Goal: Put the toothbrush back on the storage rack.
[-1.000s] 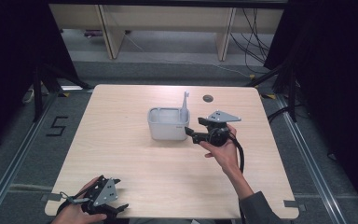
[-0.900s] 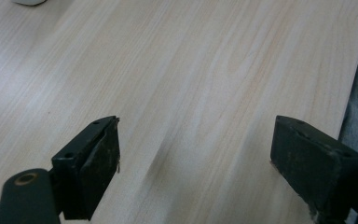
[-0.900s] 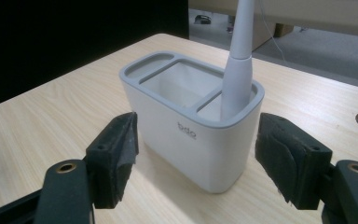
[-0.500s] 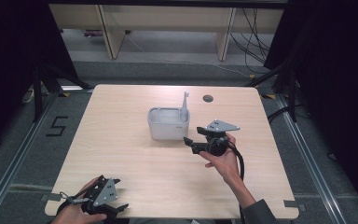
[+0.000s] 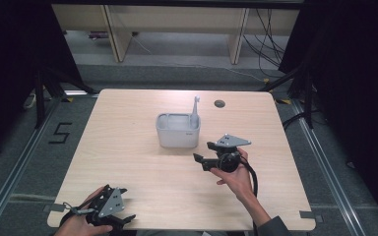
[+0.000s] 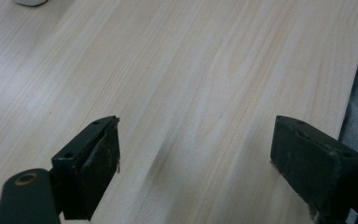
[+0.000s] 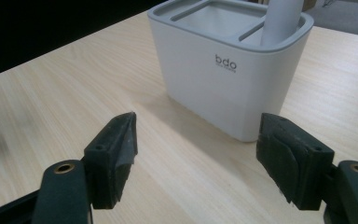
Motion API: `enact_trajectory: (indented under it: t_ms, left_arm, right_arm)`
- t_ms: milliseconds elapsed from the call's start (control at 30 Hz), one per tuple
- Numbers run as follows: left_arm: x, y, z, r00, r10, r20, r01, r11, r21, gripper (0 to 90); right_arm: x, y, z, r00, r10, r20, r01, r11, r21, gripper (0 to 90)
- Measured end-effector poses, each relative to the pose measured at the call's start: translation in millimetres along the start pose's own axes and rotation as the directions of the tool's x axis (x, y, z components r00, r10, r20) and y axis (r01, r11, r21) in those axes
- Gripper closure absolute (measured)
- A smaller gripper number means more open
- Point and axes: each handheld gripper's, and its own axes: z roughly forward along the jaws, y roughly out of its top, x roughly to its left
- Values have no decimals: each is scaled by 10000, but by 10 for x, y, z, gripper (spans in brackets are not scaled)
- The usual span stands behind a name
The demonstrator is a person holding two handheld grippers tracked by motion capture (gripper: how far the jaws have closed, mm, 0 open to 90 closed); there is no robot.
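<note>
Left hand-held gripper (image 5: 109, 210) parked at the near-left corner of the pale wooden tabletop (image 5: 128, 147), jaws spread over bare wood, nothing between them; looks idle, kept out of the way. Right hand-held gripper (image 5: 205, 153) sits right of centre, jaws spread and empty, aimed at the white rectangular plastic caddy with grey rim (image 5: 177, 130) just beyond, likely lined up for its near wall. Caddy stands mid-tabletop; grey upright handle (image 5: 195, 105) rises from its far-right compartment, so approach stays low.
</note>
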Motion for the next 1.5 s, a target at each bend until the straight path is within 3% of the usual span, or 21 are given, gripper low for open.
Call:
enact_trajectory:
  t_ms: [100,133,167,200,233,367,400,467,533,633,667,700,733,833,933,1100,1133,1200,1500]
  left_arm:
    - [2,2,-4,10000,-12,21,12,10000,63,154]
    - [-10,1,-1,9996,8,-271,-7,10000,57,154]
    - [-10,1,-1,9996,8,-271,-7,10000,57,154]
    - [-10,1,-1,9996,15,-273,-13,10000,60,154]
    - [-11,1,-1,9996,14,-272,-13,10000,62,154]
    - [-10,0,0,9997,7,-257,-6,10000,56,154]
    - [-10,0,-1,9996,9,-269,-7,10000,59,154]
    - [-10,0,-1,9996,11,-274,-9,10000,60,154]
    - [-2,3,-9,10000,-38,65,37,10000,85,154]
    - [0,2,-1,10000,-35,68,35,10000,51,154]
    - [-9,2,0,9995,49,-306,-45,9999,111,154]
    - [-9,2,0,9995,49,-306,-45,9999,111,154]
    - [-10,2,0,9995,54,-300,-50,9999,118,154]
    - [-7,1,1,9996,45,-274,-42,9999,109,154]
    - [-9,1,1,9996,35,-267,-32,9999,106,154]
    - [-8,1,1,9996,45,-276,-42,9999,121,154]
    - [-8,1,2,9996,37,-278,-34,9999,114,154]
    - [-8,1,2,9996,47,-280,-43,9999,118,154]
    - [-7,-1,4,10000,-57,-81,57,10000,12,154]
  right_arm:
    - [14,-27,-2,10000,9,-18,-9,9999,115,299]
    - [13,-56,17,9997,-204,-108,205,9998,59,297]
    - [13,-56,17,9997,-204,-108,205,9998,59,297]
    - [33,-71,11,9999,7,-114,-5,9998,176,295]
    - [37,-87,4,10000,-33,7,33,9997,233,272]
    - [34,-110,15,9997,-79,-212,85,9996,276,268]
    - [49,-136,14,9997,182,-184,-177,9995,256,257]
    - [58,-155,5,9998,163,-144,-157,9991,387,256]
    - [61,-179,9,9995,224,-211,-216,9992,345,246]
    - [79,-198,6,9992,349,-182,-342,9987,389,230]
    - [55,-208,1,9997,79,-216,-72,9994,329,218]
    - [55,-208,1,9997,79,-216,-72,9994,329,218]
    - [81,-220,-22,9987,471,-172,-464,9981,400,203]
    - [71,-233,-29,9989,433,-151,-428,9985,334,168]
    - [102,-262,-63,9974,706,-174,-700,9970,330,157]
    - [117,-292,-97,9974,569,-435,-554,9979,344,157]
    - [109,-307,-94,9986,297,-439,-283,9991,312,157]
    - [121,-320,-105,9984,249,-512,-229,9989,398,157]
    - [161,-387,-163,9976,404,-567,-377,9981,484,159]
